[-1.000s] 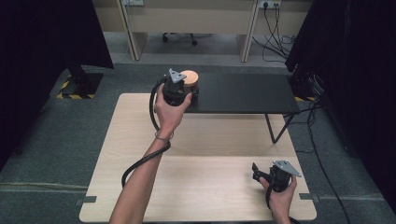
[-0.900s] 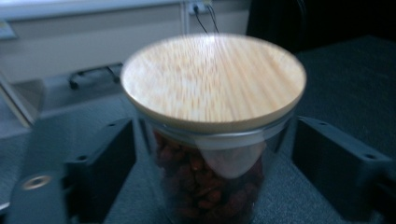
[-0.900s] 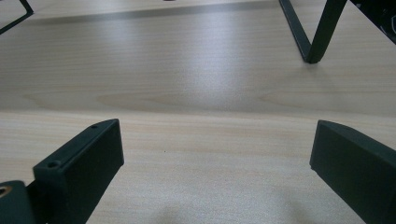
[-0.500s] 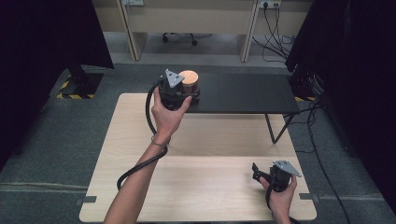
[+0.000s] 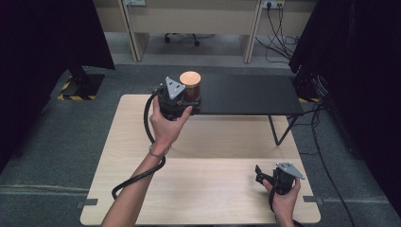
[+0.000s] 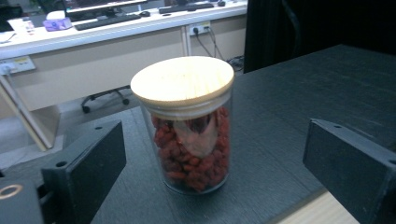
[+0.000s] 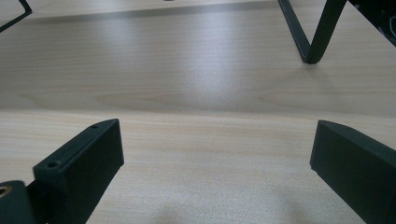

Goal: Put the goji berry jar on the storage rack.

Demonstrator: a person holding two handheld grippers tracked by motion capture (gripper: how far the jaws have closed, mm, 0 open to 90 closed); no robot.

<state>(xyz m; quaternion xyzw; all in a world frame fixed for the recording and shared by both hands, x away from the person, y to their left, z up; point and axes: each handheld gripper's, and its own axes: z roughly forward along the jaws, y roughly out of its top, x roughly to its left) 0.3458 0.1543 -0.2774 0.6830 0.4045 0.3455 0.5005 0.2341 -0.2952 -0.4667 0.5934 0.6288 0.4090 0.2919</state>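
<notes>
Light wooden table (image 5: pixel 198 189) on grey carpet, carrying a black raised shelf (image 5: pixel 246 94) on thin metal legs along its far edge. Desks, wall sockets and cables stand behind; dark curtains hang at both sides. A glass jar (image 6: pixel 189 135) of red dried fruit with a wooden lid stands at the shelf's left end. The left gripper (image 5: pixel 177 97) is extended to it, jaws open either side, not touching. The right gripper (image 5: pixel 279 177) rests low near the table's near right corner, jaws open over bare wood.
</notes>
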